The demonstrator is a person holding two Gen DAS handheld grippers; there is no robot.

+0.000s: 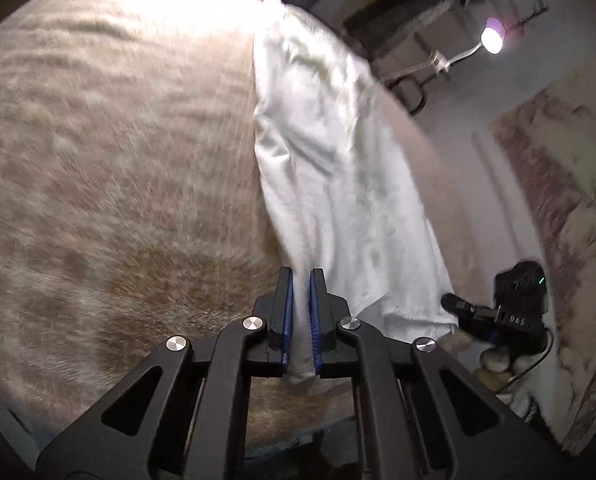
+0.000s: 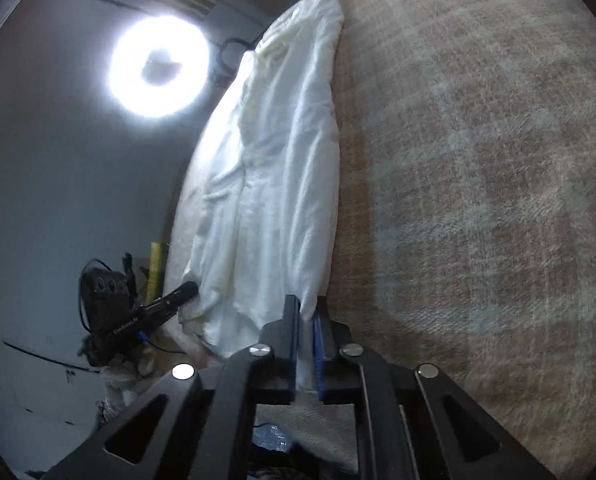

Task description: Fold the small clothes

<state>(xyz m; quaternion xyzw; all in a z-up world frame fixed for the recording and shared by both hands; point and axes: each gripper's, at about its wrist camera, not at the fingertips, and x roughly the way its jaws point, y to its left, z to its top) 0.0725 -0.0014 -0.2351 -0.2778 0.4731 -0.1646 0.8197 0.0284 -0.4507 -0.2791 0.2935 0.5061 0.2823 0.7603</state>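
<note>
A white garment (image 1: 330, 168) hangs stretched between both grippers over a beige plaid blanket (image 1: 110, 168). My left gripper (image 1: 301, 280) is shut on one bottom corner of the garment, cloth pinched between its blue pads. My right gripper (image 2: 307, 308) is shut on the other corner of the garment (image 2: 270, 160). Each gripper shows in the other's view: the right one (image 1: 454, 306) at the cloth's lower right, the left one (image 2: 186, 292) at its lower left. The garment's far end trails on the blanket.
The plaid blanket (image 2: 478, 200) covers the surface beneath. A ring light (image 2: 160, 66) glows at the left in the right wrist view, and a small lamp (image 1: 492, 38) at the upper right in the left wrist view. A marbled panel (image 1: 570, 216) stands at the right.
</note>
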